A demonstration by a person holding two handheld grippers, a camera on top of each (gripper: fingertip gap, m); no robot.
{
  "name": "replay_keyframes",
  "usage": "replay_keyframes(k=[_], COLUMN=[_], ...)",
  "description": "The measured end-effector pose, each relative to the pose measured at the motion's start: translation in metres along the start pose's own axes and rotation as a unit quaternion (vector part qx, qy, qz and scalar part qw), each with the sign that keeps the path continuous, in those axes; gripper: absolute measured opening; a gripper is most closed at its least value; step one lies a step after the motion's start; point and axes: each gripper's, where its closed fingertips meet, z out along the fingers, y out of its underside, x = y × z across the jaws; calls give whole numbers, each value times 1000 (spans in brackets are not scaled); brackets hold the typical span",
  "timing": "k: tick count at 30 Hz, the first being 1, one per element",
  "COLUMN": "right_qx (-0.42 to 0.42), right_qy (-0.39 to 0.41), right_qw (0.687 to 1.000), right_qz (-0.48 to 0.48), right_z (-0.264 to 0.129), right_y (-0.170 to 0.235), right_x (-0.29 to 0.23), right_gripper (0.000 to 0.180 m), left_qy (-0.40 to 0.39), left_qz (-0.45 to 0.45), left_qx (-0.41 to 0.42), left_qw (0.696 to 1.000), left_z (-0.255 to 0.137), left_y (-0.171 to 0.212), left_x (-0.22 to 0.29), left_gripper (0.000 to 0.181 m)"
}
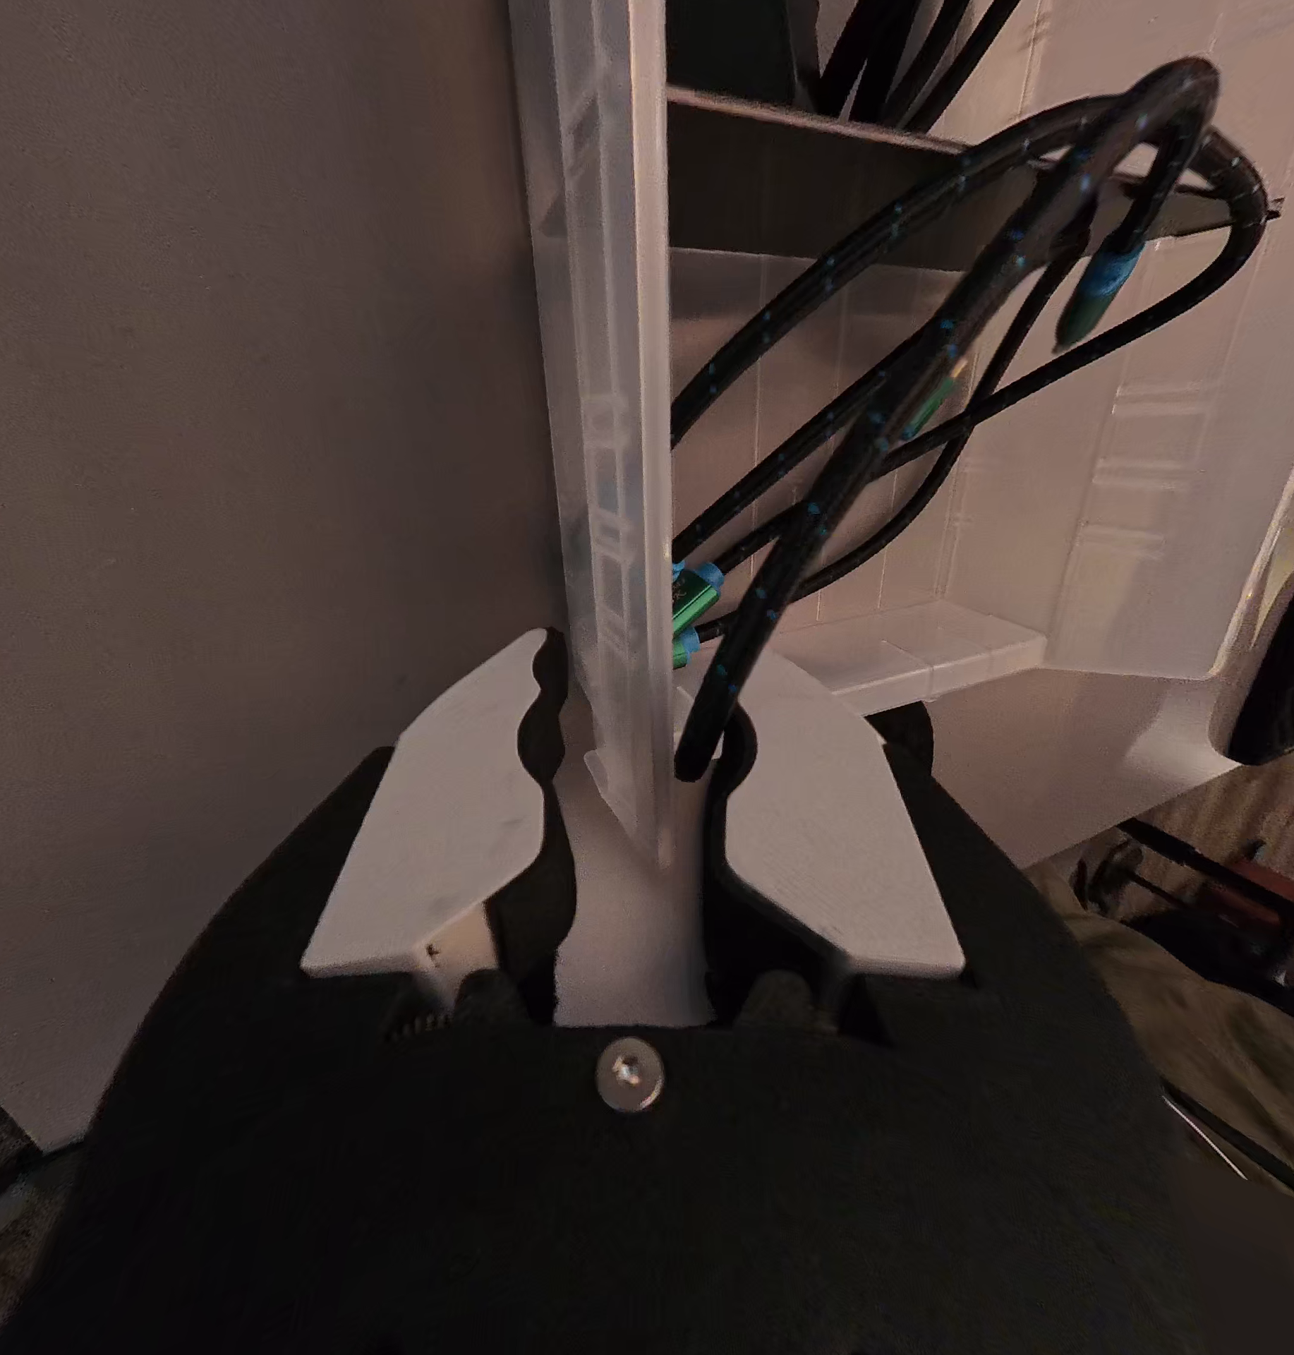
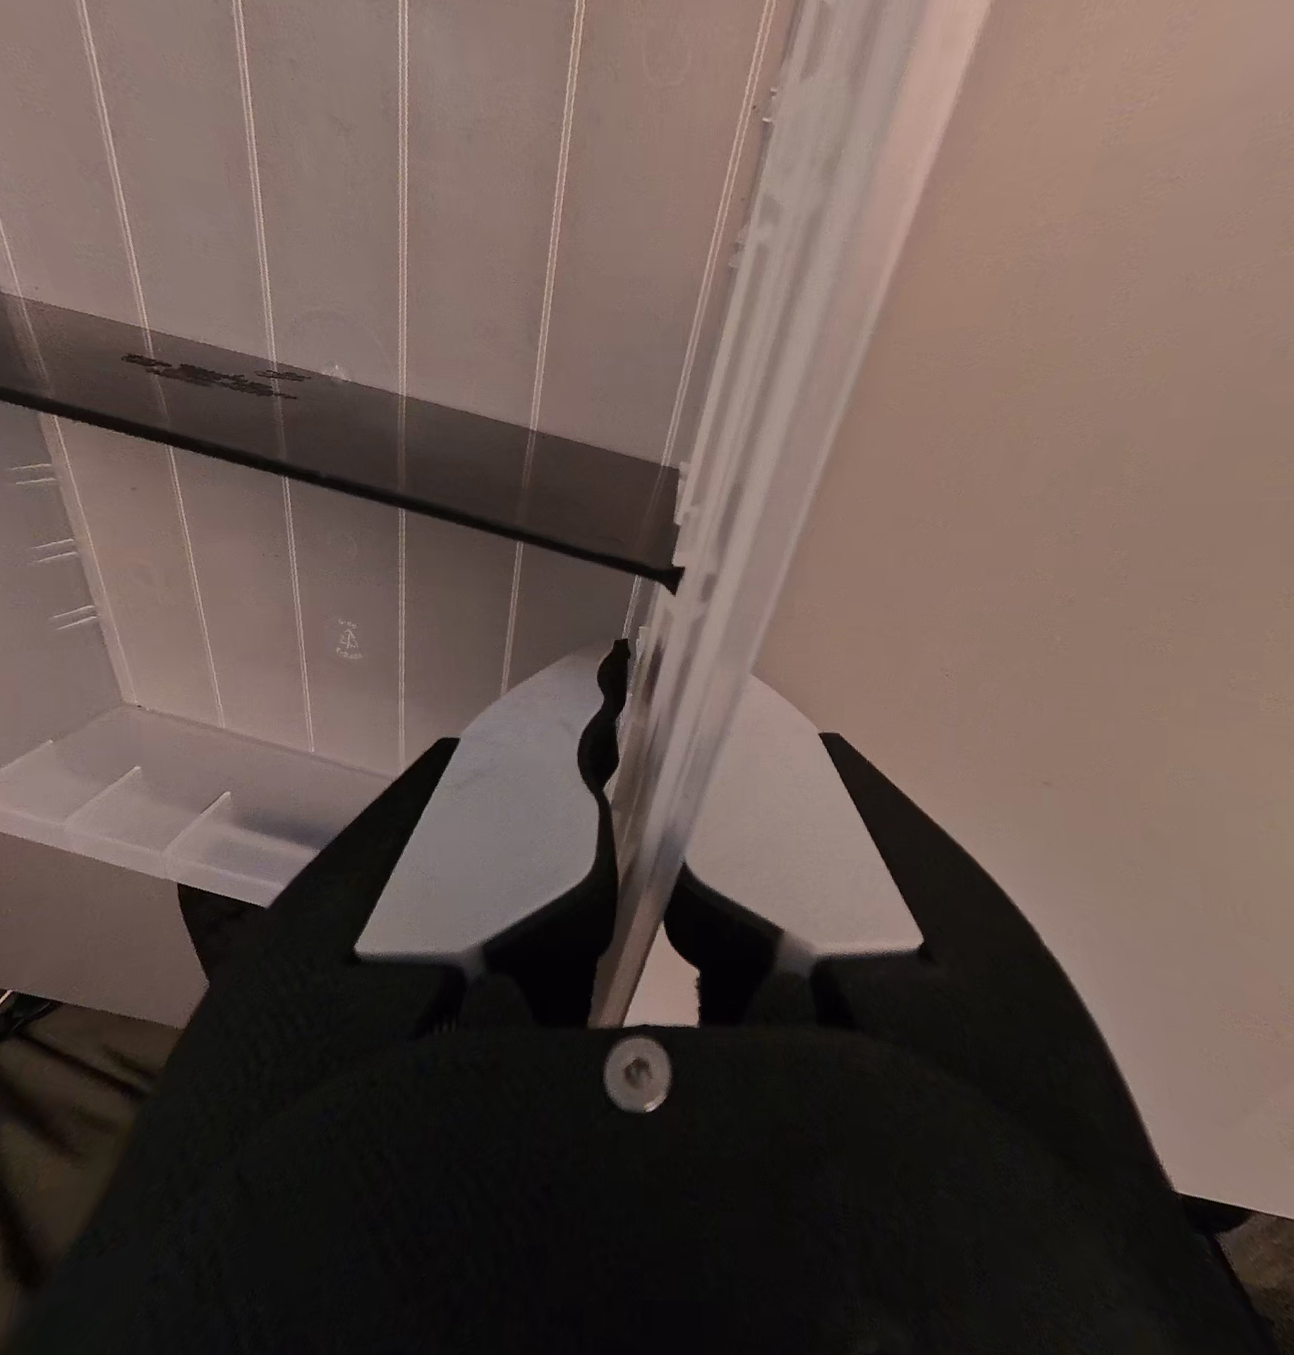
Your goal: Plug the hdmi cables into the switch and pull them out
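A translucent plastic bin stands on its side; its side wall (image 1: 607,366) runs up between my left gripper's (image 1: 629,660) white fingers, which are shut on it. A flat black switch (image 1: 813,139) spans the bin like a shelf. Several black braided HDMI cables (image 1: 849,410) with blue flecks loop in front of it. Green-and-blue plugs (image 1: 692,594) sit by the wall, and another plug (image 1: 1102,293) hangs free. One cable passes by my right finger (image 1: 813,806). My right gripper (image 2: 673,674) is shut on the bin's other wall (image 2: 739,366), with the switch (image 2: 336,432) to its left.
A beige wall (image 1: 226,366) lies to the left of the bin. A dark rounded object (image 1: 1282,660) and cluttered items (image 1: 1179,880) lie at the right. The bin has small moulded compartments (image 2: 153,806). A pale panel (image 2: 1069,513) is to the right.
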Motion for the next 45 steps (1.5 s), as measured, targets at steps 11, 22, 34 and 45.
replay_keyframes(k=[11,22,34,45], right_qx=[-16,13,318,616], right_qy=[5,14,115,142], right_qw=[1000,1000,938,711], right_qz=[-3,-16,-72,-307], right_z=[-2,-7,-121,-252], right_y=[-2,-8,-52,-85], right_x=[19,29,13,-168], right_gripper=[6,26,46,55], left_qy=[-2,12,-71,-197], left_qz=[15,-24,73,350], left_qx=[-49,-29,165,228], left_qw=[999,999,981,887], left_z=[11,-3,-72,-54], left_y=[11,18,-30,-100], left_x=[0,7,30,89], left_gripper=[25,38,43,47])
